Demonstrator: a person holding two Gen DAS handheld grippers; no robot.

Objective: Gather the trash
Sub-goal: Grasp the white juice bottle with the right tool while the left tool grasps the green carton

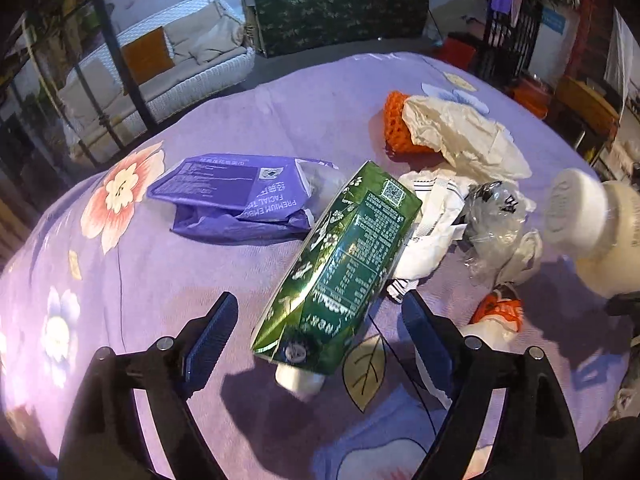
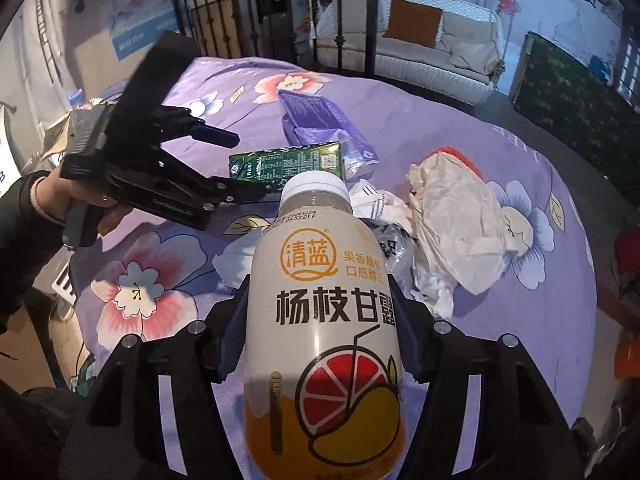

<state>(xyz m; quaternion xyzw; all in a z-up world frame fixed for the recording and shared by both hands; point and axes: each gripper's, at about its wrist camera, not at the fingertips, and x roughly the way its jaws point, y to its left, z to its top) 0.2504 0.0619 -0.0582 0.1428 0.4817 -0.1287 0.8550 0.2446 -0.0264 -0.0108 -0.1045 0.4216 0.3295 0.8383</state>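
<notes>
Trash lies scattered over a bed covered in a purple flowered sheet. Going left to right in the left wrist view, a crumpled purple tissue pack lies flat on the sheet, and just beside it a green drink carton lies on its side, its white spout end nearest the camera. The left gripper hangs over this carton with its jaws wide, one blue pad on either side of the carton's near end and neither pressing on it. Right of the carton is a heap of crumpled white paper and clear plastic wrap, with a larger white wrapper behind it lying partly over an orange net. A small orange-and-white piece lies near the right finger. At the far right edge a white bottle shows, blurred and raised above the sheet. In the right wrist view, a hand at the left holds the left gripper's black handle, its fingers reaching toward the carton. In the middle the right gripper has its jaws closed on the bottle's sides, holding it with the white cap pointing away from the camera, above the sheet. The white wrapper lies to the right of it.
</notes>
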